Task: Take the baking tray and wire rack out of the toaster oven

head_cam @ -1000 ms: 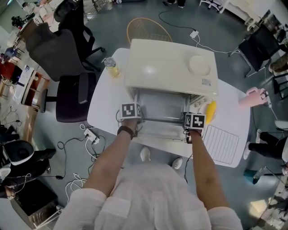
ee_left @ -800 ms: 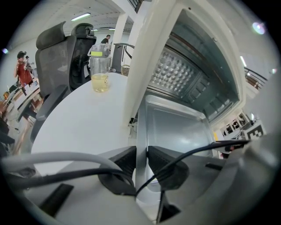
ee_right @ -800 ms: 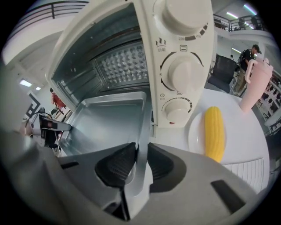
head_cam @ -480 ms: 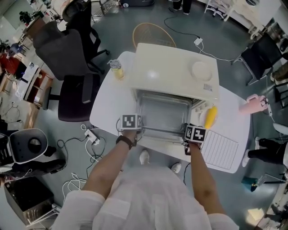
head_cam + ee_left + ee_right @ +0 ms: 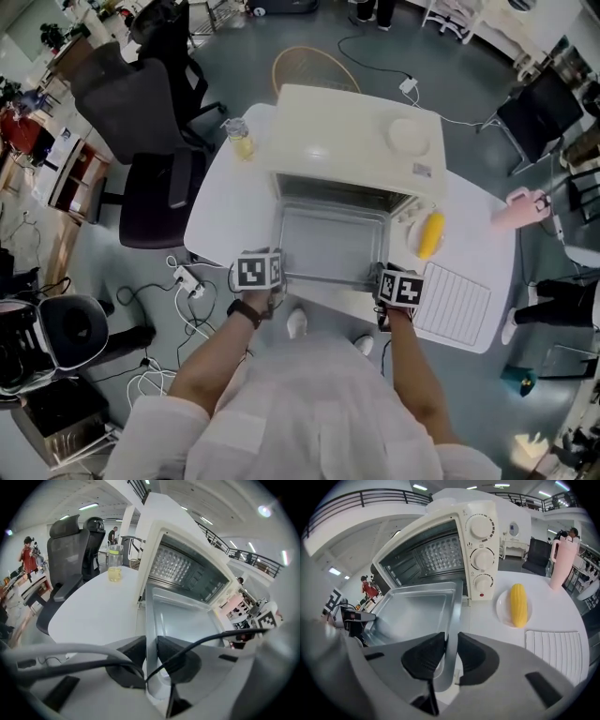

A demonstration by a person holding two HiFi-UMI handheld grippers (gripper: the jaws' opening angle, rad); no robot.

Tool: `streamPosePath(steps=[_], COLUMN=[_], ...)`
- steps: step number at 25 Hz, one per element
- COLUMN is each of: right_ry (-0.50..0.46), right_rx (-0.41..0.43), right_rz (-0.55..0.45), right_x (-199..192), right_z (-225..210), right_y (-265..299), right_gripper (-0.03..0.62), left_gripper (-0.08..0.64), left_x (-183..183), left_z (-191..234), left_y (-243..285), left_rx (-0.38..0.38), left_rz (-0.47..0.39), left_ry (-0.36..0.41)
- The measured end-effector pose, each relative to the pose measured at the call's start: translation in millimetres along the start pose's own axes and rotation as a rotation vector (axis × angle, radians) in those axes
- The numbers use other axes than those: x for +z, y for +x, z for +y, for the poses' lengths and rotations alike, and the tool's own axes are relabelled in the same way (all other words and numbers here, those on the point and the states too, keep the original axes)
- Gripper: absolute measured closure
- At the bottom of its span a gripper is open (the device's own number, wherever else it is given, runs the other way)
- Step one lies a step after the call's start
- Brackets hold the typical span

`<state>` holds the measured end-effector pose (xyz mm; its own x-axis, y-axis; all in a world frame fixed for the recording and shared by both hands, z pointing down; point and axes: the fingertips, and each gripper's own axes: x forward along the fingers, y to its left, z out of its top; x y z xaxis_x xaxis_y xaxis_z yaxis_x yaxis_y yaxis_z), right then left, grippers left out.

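Out it comes: since a second ago the baking tray (image 5: 333,246) has slid back from the toaster oven (image 5: 352,141), and its far edge is now about at the oven's mouth. Our left gripper (image 5: 151,656), jaws just tightened, clamps the tray's left rim and our right gripper (image 5: 451,653) pinches the right rim. We reckon only a lift-away remains, since the wire rack (image 5: 452,302) already lies right of the oven on the white table (image 5: 220,216), with a jar of yellow drink (image 5: 238,139) left of the oven and office chairs (image 5: 141,103) beyond.
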<state>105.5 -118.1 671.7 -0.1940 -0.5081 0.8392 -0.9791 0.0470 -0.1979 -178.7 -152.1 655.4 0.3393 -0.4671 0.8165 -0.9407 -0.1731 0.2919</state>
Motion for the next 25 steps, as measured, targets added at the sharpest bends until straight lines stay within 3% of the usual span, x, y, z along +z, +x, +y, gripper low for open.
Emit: streamPosePath(steps=[12,25], right_ry=[0.037,0.151], right_rx=[0.01,-0.086], right_rz=[-0.023,-0.039], right_x=[-41,-100], right_z=[-40,-187], right_y=[-55,-122], right_gripper=[0.506,0.506], left_gripper=[0.497,0.497], left_x=[-37,-76], left_z=[-62,-218], left_y=[-27,10], left_rx=[-0.041,-0.142], left_rz=[-0.014,0.041], left_ry=[-0.017,0.068])
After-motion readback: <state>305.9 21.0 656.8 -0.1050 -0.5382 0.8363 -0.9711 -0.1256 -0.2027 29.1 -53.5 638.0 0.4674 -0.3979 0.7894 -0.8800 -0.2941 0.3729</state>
